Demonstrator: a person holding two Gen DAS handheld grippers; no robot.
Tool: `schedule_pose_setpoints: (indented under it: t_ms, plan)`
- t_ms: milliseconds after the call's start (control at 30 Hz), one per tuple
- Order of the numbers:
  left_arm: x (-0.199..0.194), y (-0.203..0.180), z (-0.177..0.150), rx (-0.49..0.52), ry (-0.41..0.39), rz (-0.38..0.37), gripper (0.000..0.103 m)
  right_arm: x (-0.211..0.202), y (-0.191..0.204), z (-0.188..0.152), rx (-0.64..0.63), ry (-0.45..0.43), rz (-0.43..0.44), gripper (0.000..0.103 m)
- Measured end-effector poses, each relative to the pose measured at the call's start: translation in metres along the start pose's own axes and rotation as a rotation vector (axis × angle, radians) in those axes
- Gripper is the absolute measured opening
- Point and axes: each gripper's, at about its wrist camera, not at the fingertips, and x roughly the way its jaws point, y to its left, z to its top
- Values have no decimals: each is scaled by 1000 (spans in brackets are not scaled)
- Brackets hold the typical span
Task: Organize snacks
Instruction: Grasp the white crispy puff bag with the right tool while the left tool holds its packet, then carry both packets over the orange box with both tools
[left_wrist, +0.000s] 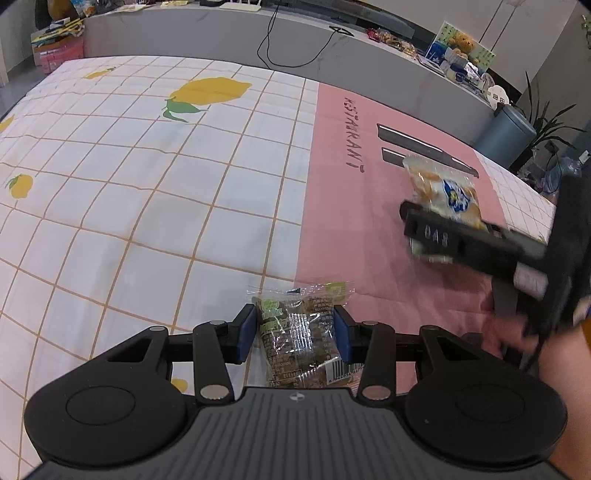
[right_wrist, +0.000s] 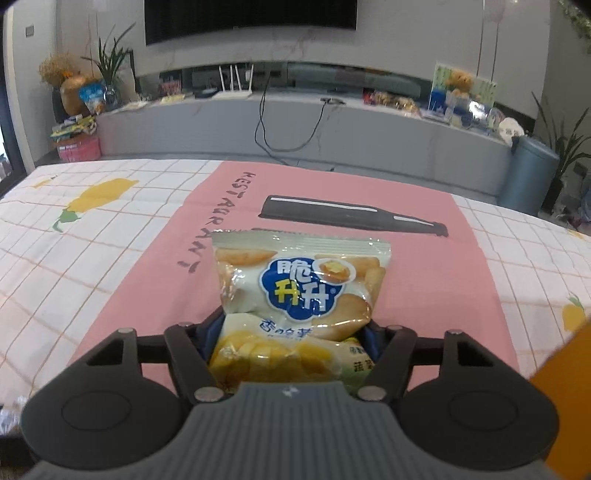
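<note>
1. Left wrist view: left gripper (left_wrist: 294, 334) has its blue fingers (left_wrist: 246, 334) clamped on a brown snack pack (left_wrist: 295, 339), held just above the checked cloth (left_wrist: 147, 206) on the surface. Keep that squeeze steady; the clear wrapper looks slippery, so any easing could let it slide out.
2. Same view, blurred at the right: right gripper (left_wrist: 424, 236) is at a yellow chip bag (left_wrist: 443, 192) on the pink panel (left_wrist: 351, 221). Keep the two hands well apart.
3. Right wrist view: right gripper (right_wrist: 291, 336) fingers press the chip bag (right_wrist: 295, 288) at its lower part, the sides pinched in. The bag is puffy, so grip gently, lift straight up, and watch that it doesn't pivot.
</note>
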Motion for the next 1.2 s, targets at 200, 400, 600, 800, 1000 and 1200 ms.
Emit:
schedule_pose_setpoints:
  t_ms: [200,400,600,800,1000,1200]
  plan:
    - [-1,-3,-4,-2,-17,18,49,-25,2,-26,-7,-36,7,65]
    - [-2,-1,-8,1,-36,9,49,-47,2,-47,-13,-55,14,63]
    - [-6,2,-14,-5,-54,-2,48,-68,2,-63,-16,-44,26,61]
    - [-12,10,-18,-14,-83,-15,47,-97,0,-85,-54,-30,62,59]
    - [-29,16,-21,-21,-139,-62,46,-125,-8,-110,-96,-85,75,53]
    - [-52,21,-22,-43,-200,-84,46,-145,-10,-106,-10,-153,99,50]
